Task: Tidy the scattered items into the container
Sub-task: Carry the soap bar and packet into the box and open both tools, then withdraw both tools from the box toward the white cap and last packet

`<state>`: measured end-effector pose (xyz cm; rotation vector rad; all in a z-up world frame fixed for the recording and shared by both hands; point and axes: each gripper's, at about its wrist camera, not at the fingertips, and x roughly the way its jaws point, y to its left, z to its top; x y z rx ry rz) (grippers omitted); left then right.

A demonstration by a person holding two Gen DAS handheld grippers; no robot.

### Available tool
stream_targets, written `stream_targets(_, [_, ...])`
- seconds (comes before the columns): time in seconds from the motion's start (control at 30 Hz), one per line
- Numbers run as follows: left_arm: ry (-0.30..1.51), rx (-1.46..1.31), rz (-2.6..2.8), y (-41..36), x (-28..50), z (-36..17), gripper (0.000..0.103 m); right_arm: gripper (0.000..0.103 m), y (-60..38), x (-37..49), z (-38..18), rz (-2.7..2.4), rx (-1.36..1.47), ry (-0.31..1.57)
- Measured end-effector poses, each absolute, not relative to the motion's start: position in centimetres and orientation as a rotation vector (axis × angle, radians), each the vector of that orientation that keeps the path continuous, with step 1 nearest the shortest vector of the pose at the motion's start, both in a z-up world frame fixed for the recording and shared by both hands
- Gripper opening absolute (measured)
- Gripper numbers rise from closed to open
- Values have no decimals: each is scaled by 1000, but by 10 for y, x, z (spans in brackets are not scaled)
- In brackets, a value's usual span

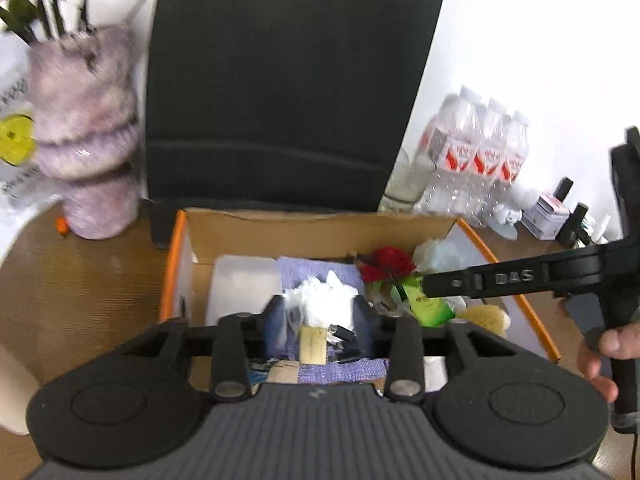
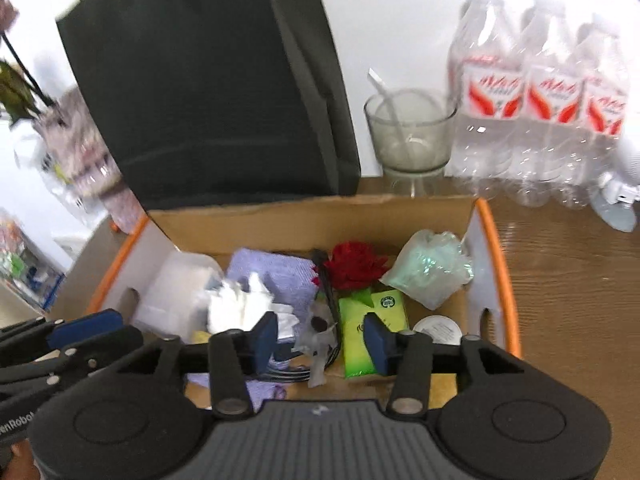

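Note:
An open cardboard box with orange edges (image 1: 320,228) (image 2: 320,212) stands on the wooden table. It holds a white crumpled tissue (image 1: 324,296) (image 2: 240,308), a red fabric flower (image 1: 386,264) (image 2: 354,266), a green tissue pack (image 1: 430,308) (image 2: 368,332), a purple cloth (image 2: 276,276), a clear plastic box (image 1: 244,288) and a pale green bag (image 2: 430,268). My left gripper (image 1: 320,326) hovers open over the box, above the tissue. My right gripper (image 2: 322,338) hovers open over the green pack and a clear wrapper (image 2: 318,332).
A black paper bag (image 1: 288,88) (image 2: 212,92) stands behind the box. A purple vase (image 1: 88,136) is at the left. Shrink-wrapped water bottles (image 2: 536,104), a glass cup (image 2: 410,132) and small jars (image 1: 548,216) stand at the right.

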<state>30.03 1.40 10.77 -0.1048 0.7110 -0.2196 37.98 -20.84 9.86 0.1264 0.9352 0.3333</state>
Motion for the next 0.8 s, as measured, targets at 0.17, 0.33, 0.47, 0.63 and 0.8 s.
stream_targets(0.17, [770,-93,-144,11,278,117,90,65,-215,352,125,322,94,965])
stream_targets(0.33, [784,-67,-38,9,248,121,103,79,-217,317,145,284,22,906])
stream_targets(0.47, [635,-56,60,7,212,126,103,87,-221,268,156,264,4,691])
stream_targets(0.63, [454,-71,47,6,172,126,103,96,-226,206,152,323,-31,369])
stream_targets(0.8, [340,-44,35,-4,152,129,103,96,-221,188,144,313,-43,312])
